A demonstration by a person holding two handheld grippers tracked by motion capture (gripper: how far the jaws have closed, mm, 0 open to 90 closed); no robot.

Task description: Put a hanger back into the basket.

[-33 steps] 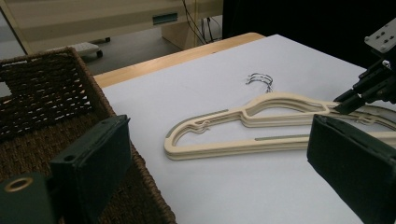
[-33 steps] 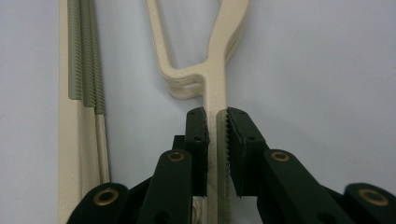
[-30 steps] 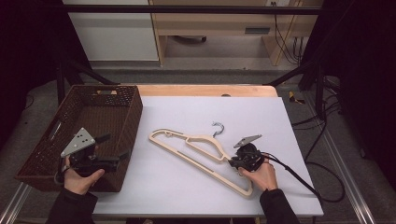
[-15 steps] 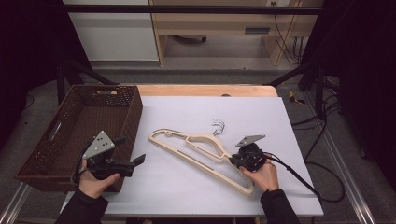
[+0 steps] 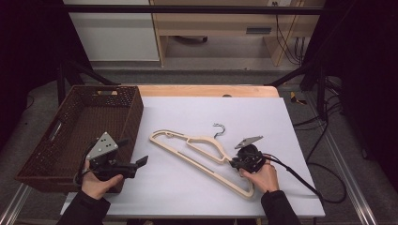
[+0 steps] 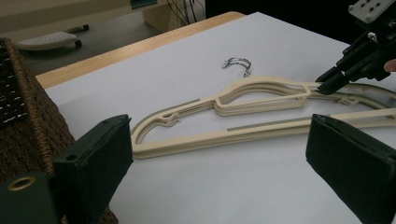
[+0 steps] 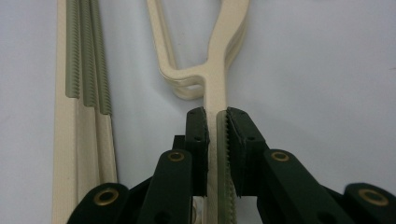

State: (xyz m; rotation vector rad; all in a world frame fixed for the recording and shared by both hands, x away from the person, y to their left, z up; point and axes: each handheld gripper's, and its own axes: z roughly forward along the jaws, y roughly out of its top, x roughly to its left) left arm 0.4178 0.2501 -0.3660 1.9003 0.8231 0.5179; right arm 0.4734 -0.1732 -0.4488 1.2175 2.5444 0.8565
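I have the right gripper (image 5: 233, 163) clamped on the hangers (image 5: 202, 149), its jaws pinching one cream shoulder bar near the right end. In the right gripper view the serrated pads (image 7: 235, 140) press that bar from both sides, so the grip looks firm. I judge I am holding there to pin the stack flat and steady while the other hand comes in.

The left gripper (image 5: 143, 161) hangs released, jaws wide apart and empty, at the near left just beside the basket (image 5: 75, 123), and points right toward the hangers' left end. In the left gripper view that rounded end lies between and beyond its two pads (image 6: 100, 158), not yet touched. My guess is that both ends get gripped so the stack can be lifted level into the basket.

The hangers lie flat on the white table (image 5: 291, 136), mid-table, slanting from far left to near right. They are several thin cream plastic hangers nested together, with ribbed grey-green grip strips (image 7: 86, 60) along the bars and a small metal hook (image 5: 218, 128) pointing to the far side.
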